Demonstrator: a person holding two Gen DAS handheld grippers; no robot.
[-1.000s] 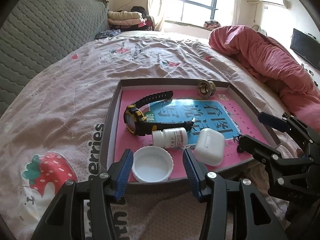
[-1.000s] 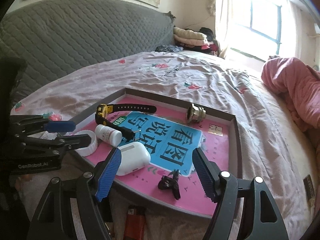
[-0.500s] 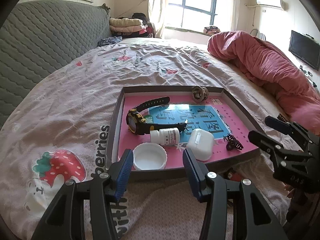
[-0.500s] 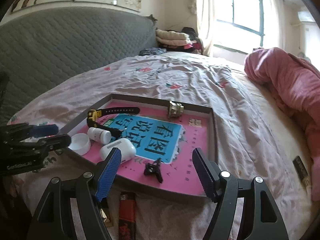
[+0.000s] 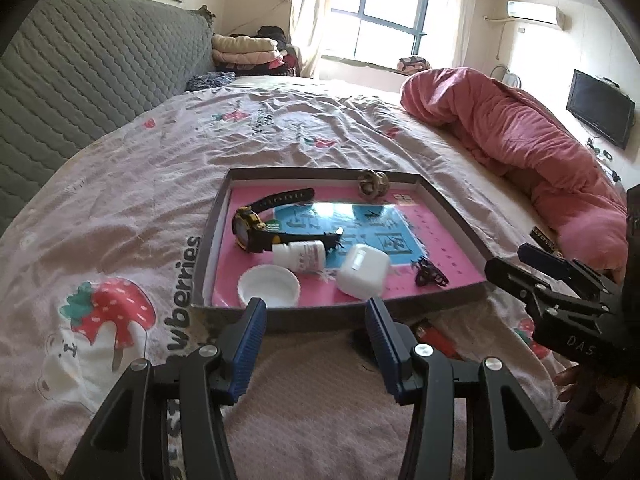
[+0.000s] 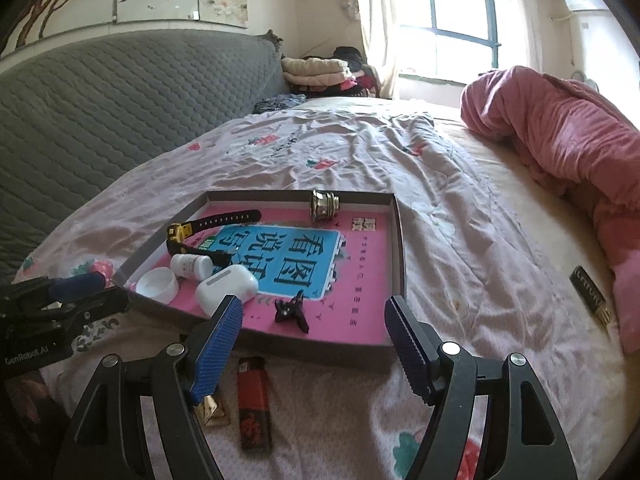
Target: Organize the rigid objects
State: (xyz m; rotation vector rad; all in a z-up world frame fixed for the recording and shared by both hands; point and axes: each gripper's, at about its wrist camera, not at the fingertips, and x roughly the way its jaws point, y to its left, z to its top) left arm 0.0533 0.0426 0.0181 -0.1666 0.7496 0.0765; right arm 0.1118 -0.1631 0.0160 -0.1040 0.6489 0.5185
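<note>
Both claws hover above the bed, jaws apart and holding nothing. Just ahead of the left claw [image 5: 316,326] lies the shallow tray [image 5: 208,240], with the white lid [image 5: 269,285] nearest its fingertips and the pill bottle [image 5: 300,254], watch [image 5: 256,232] and white case [image 5: 363,271] beyond. Beneath the right claw [image 6: 314,330], outside the tray, a red lighter [image 6: 253,400] lies on the bedsheet [image 6: 460,272]; the black clip [image 6: 292,311] sits just ahead.

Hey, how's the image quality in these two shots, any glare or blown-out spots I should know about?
Left wrist view: a glare band washes out the blue print in the tray, and the window is overexposed. Right wrist view: the window blows out more strongly, yet the print reads cleanly. Both views: fisheye bending and dark corner vignetting.
</note>
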